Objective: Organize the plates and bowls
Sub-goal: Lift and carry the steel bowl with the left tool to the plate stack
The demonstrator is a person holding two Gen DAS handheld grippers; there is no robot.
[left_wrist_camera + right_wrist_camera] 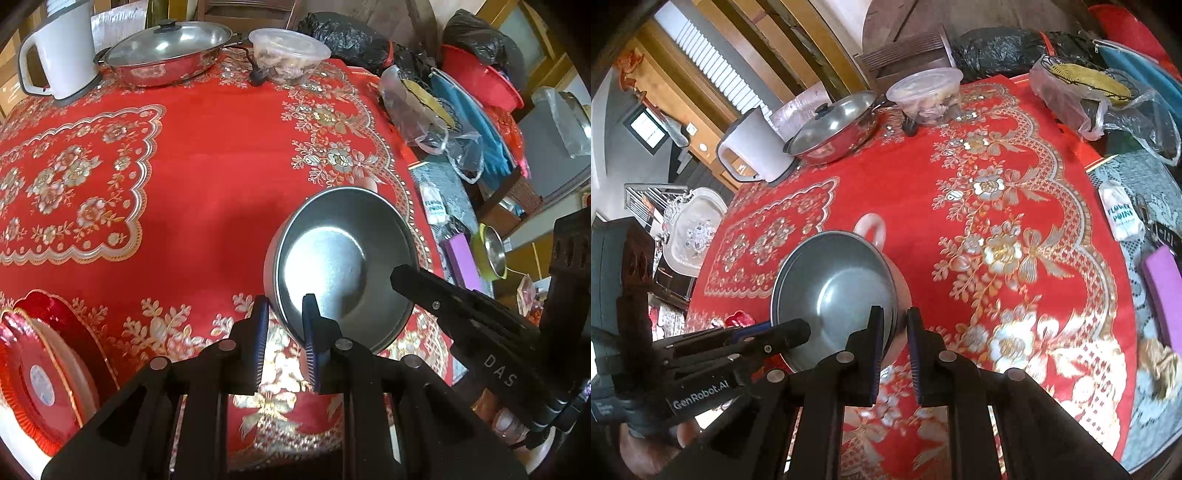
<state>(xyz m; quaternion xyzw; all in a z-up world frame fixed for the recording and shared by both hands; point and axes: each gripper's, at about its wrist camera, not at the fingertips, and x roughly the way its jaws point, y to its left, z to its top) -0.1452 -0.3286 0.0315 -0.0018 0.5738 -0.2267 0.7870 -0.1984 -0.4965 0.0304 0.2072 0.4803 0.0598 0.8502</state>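
Bowl: tilted, its rim between my left gripper and right gripper.
Plates: stacked at the table's near left edge.
Lidded pan: far side, between jug and tub.

Steel bowl: round, plain metal, empty, tilted with its opening facing the cameras, above the red tabletop. Red plates: scalloped, gold-trimmed, stacked at the tabletop's near left edge.
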